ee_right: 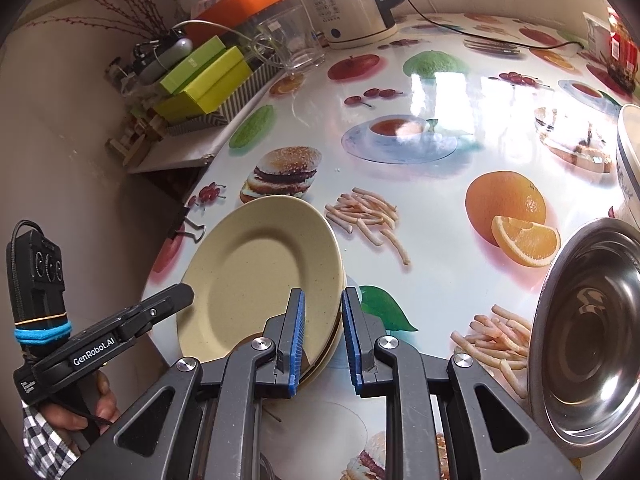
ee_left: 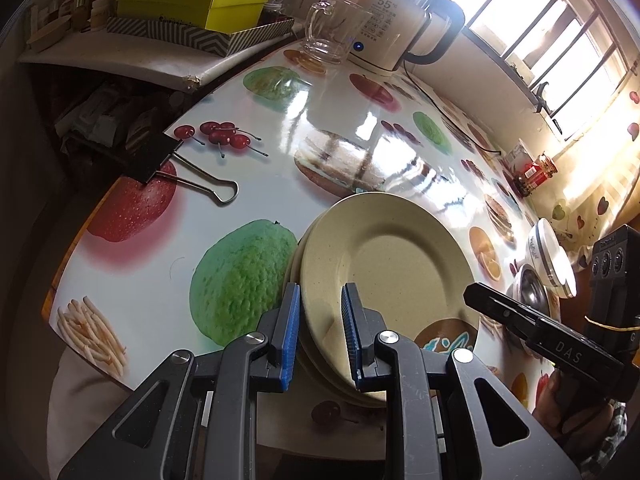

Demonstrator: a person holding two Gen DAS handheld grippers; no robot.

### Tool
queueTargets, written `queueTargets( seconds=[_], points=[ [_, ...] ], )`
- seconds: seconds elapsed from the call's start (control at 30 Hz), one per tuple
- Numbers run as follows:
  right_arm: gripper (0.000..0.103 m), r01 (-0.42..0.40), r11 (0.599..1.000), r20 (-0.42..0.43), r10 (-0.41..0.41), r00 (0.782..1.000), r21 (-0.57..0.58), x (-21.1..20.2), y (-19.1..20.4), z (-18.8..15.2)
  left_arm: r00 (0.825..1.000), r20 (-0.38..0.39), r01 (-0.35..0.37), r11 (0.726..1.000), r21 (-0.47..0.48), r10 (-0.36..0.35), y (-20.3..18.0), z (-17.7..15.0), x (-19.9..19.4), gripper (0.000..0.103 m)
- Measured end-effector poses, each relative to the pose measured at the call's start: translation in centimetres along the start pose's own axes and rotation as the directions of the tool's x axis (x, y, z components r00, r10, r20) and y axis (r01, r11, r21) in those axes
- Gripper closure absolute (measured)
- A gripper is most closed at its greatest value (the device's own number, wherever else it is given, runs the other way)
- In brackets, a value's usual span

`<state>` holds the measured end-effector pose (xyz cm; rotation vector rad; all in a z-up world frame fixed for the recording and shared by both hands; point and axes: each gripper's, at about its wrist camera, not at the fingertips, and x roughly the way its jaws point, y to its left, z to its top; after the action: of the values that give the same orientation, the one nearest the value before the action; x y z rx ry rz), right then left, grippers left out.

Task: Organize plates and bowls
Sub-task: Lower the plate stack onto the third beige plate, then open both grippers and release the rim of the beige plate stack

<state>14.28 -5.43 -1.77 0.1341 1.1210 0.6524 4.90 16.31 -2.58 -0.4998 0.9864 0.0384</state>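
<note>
Left wrist view: your left gripper straddles the near-left rim of the beige plate stack on the fruit-print table, blue pads either side, a gap showing; whether it pinches yet, you cannot tell.

Right wrist view: your right gripper brackets the stack's right rim; grip likewise unclear. Steel bowl sits to your right, nearer this hand.

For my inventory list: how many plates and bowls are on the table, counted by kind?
Beige plates, stacked: at least 3 rims show, exact count unclear
Steel bowl: 1
White bowl: 1
Total: at least 5
</note>
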Motion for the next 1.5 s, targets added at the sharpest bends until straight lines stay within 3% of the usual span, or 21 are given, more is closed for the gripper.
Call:
queueTargets(
  seconds=[0.67, 0.83, 1.2, 1.5],
  points=[
    [0.082, -0.001, 1.0, -0.007, 0.001, 1.0, 0.002, 0.1, 0.1, 0.0, 1.0, -0.005, -0.006, 1.0, -0.005, 0.006, 0.1, 0.2, -0.2, 0.081],
    [0.069, 0.007, 1.0, -0.004, -0.007, 1.0, 0.002, 0.1, 0.1, 0.0, 1.0, 0.0, -0.024, 1.0, -0.009, 0.024, 0.1, 0.4, -0.3, 0.074],
    [0.061, 0.017, 1.0, 0.021, -0.017, 1.0, 0.007, -1.1, 0.3, 0.1, 0.999, 0.019, -0.05, 0.998, 0.023, 0.05, -1.2, 0.9, -1.2, 0.064],
    [0.057, 0.07, 0.997, 0.085, -0.071, 0.994, 0.013, -3.7, 0.1, 0.1, 0.998, 0.037, -0.044, 0.997, 0.07, 0.041, -3.6, 1.2, -1.8, 0.064]
  ],
)
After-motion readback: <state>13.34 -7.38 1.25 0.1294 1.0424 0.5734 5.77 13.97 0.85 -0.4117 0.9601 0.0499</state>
